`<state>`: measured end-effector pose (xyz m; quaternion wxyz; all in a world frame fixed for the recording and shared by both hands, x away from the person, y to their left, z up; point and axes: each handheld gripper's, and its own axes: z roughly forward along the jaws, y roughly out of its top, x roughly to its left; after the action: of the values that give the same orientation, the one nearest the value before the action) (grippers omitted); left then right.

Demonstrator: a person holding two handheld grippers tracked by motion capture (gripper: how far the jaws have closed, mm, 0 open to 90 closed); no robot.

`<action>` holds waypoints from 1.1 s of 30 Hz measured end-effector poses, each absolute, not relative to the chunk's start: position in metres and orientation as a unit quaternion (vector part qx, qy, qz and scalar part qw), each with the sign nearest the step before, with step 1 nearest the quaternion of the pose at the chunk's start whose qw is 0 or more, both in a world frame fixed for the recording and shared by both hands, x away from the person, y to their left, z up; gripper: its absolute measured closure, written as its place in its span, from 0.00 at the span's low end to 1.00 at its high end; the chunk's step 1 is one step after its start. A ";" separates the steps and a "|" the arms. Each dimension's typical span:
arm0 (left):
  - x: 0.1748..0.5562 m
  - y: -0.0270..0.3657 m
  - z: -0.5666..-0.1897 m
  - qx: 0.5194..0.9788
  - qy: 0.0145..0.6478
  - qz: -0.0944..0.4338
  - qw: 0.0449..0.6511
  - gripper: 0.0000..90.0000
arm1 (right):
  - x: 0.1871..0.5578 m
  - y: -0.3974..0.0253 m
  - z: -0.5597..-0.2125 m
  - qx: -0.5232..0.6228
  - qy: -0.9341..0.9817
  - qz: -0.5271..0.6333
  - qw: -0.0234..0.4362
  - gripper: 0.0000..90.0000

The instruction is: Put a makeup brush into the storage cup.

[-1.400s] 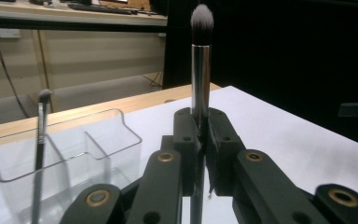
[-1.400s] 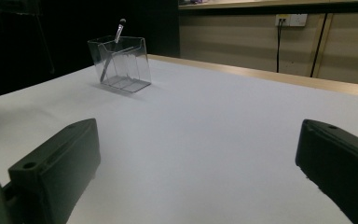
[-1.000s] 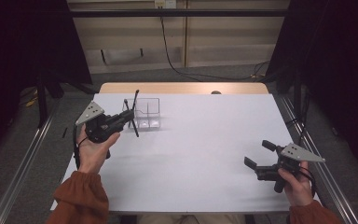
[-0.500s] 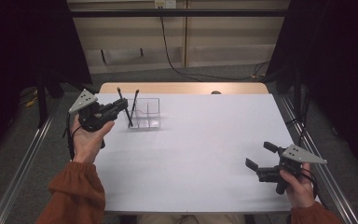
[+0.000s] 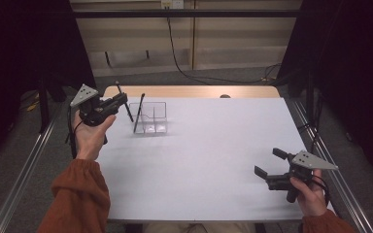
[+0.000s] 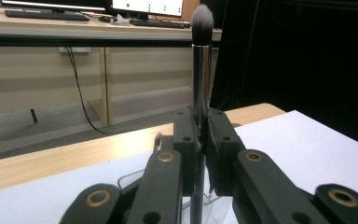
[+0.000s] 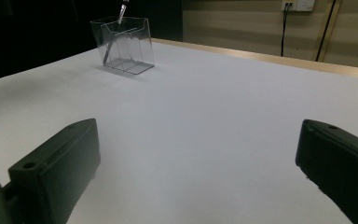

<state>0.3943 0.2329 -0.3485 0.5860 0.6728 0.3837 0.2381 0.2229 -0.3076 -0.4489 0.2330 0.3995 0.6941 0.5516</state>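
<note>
My left gripper (image 5: 119,102) is raised just left of the clear acrylic organizer (image 5: 149,118), its jaws pinched tight on the metal handle of a makeup brush (image 6: 201,70). In the left gripper view the brush stands upright between the jaws, dark bristle head on top, shaft running down past the pads toward the organizer's rim below. From the high view the held brush (image 5: 123,101) reads as a thin dark stick tilted slightly, its lower end close to the organizer's left wall; I cannot tell whether it touches. A second brush (image 5: 139,112) leans inside the organizer's left compartment, handle end up, tilted away from the organizer's right side. The organizer sits on the white table (image 5: 213,160), toward its far left corner. My right gripper (image 5: 271,167) is well apart from the organizer, low over the table near its near right edge, jaws spread wide with nothing between them. In the right gripper view the organizer (image 7: 123,44) shows far off with the leaning brush (image 7: 114,35) inside.
</note>
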 end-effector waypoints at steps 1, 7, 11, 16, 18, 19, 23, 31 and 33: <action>0.395 0.233 -0.347 0.674 0.381 0.239 0.586 0.93 | 0.223 -0.308 -0.449 0.400 0.694 0.552 0.233 0.00; 0.405 0.227 -0.344 0.678 0.378 0.252 0.578 0.93 | 0.223 -0.307 -0.449 0.398 0.694 0.552 0.234 0.00; 0.409 0.226 -0.345 0.675 0.379 0.254 0.579 0.93 | 0.223 -0.308 -0.449 0.399 0.693 0.553 0.233 0.00; 0.417 0.224 -0.347 0.675 0.385 0.260 0.574 0.93 | 0.223 -0.307 -0.449 0.399 0.693 0.553 0.233 0.00; 0.419 0.223 -0.346 0.675 0.385 0.260 0.573 0.93 | 0.223 -0.307 -0.449 0.398 0.694 0.552 0.234 0.00; 0.421 0.220 -0.346 0.678 0.383 0.259 0.571 0.93 | 0.223 -0.307 -0.449 0.399 0.693 0.553 0.233 0.00; 0.425 0.215 -0.347 0.683 0.380 0.262 0.566 0.93 | 0.223 -0.307 -0.449 0.398 0.694 0.554 0.233 0.00; 0.434 0.213 -0.355 0.688 0.385 0.264 0.556 0.93 | 0.223 -0.307 -0.449 0.397 0.694 0.554 0.232 0.00; 0.435 0.213 -0.356 0.690 0.387 0.264 0.552 0.93 | 0.222 -0.307 -0.449 0.396 0.693 0.555 0.234 0.00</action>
<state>0.4351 0.2131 -0.3562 0.5522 0.6898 0.3868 0.2639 0.2225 -0.3071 -0.4486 0.2342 0.3959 0.6931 0.5550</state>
